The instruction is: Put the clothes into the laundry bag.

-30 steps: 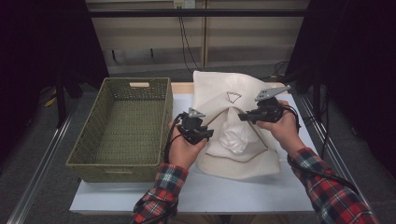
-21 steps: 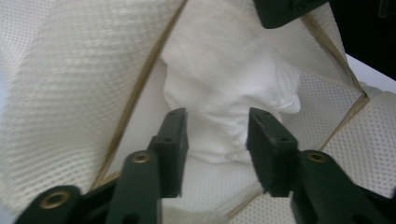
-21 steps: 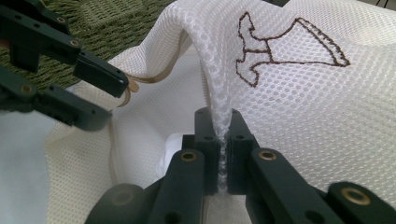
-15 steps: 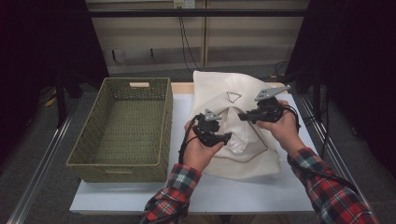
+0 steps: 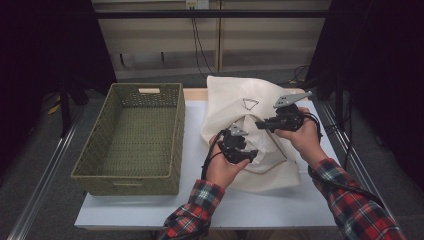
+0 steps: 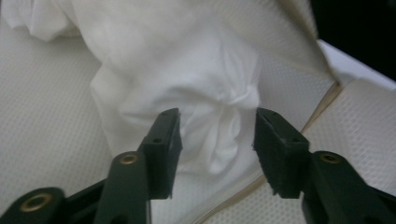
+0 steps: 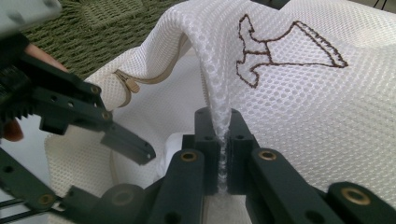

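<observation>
a white mesh bag (image 5: pixel 235 102) with a stitched brown triangle lies on a pale table (image 5: pixel 150 210), just right of an open green wicker basket (image 5: pixel 132 137). the right gripper (image 7: pixel 223 140) is pinched tight on a fold of mesh at the bag's zipped mouth, lifting that edge so the opening gapes. the left gripper (image 6: pixel 217 135) points into the opening, jaws partly apart after just widening and easing in a little; a bunched white cloth (image 6: pixel 187 98) sits between and behind the pads without being squeezed. in the high view the left gripper (image 5: pixel 240 147) hangs over the bag's middle and the right gripper (image 5: pixel 272 122) sits just above and to its right. the step in hand appears to be gripping the cloth inside the bag. to do it well, the right side should hold the mesh high and steady, while the left closes on the thick knot of cloth alone, staying off the mesh wall and the tan zip (image 7: pixel 126 81), so the bag is not dragged along.
</observation>
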A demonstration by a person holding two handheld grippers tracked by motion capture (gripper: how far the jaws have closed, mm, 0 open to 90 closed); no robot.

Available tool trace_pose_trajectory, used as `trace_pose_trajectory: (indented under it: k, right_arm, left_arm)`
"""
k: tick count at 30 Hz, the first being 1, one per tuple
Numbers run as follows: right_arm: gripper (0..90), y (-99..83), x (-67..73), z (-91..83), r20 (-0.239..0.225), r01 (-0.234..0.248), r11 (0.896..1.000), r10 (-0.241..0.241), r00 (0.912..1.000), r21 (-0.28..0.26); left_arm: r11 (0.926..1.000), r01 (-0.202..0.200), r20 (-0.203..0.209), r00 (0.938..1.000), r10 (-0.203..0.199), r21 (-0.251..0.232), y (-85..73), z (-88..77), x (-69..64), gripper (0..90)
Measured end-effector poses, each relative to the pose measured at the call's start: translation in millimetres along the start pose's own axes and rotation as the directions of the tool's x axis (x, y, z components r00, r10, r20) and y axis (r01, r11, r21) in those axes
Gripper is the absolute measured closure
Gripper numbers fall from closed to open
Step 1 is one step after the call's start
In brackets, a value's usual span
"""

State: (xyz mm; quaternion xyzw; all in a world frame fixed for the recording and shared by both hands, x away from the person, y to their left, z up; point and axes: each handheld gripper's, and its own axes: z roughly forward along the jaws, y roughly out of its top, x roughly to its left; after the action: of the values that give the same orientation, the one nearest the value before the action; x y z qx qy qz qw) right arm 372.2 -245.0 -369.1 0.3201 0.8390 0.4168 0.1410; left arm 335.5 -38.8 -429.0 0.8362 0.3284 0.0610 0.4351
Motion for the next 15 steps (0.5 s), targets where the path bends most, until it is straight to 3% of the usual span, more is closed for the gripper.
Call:
trace_pose_trajectory:
  k: [2,5,8,15]
  right_arm:
    - [86.8,-0.3,0.2,-1.0,0.0,0.004,1.0,-0.004,1.0,0.001]
    - [86.8,-1.4,-1.8,-3.2,-0.001,0.001,1.0,-0.001,1.0,-0.003]
    - [86.8,-0.9,-3.2,-4.5,0.001,0.002,1.0,-0.002,1.0,-0.005]
    - [86.8,0.5,-2.1,-2.9,0.003,0.0,1.0,0.0,1.0,0.001]
  left_arm:
    - [0.9996,0.015,-0.006,0.9999,-0.015,0.023,-4.6,-0.5,5.3,58.9]
    - [0.9978,0.039,-0.048,0.9982,-0.036,0.054,-9.1,-6.0,11.4,73.9]
    - [0.9959,0.046,-0.098,0.9944,-0.039,0.077,-11.1,-14.2,18.8,82.5]
    - [0.9942,0.077,-0.156,0.9856,-0.064,0.075,-13.3,-35.8,31.9,87.8]
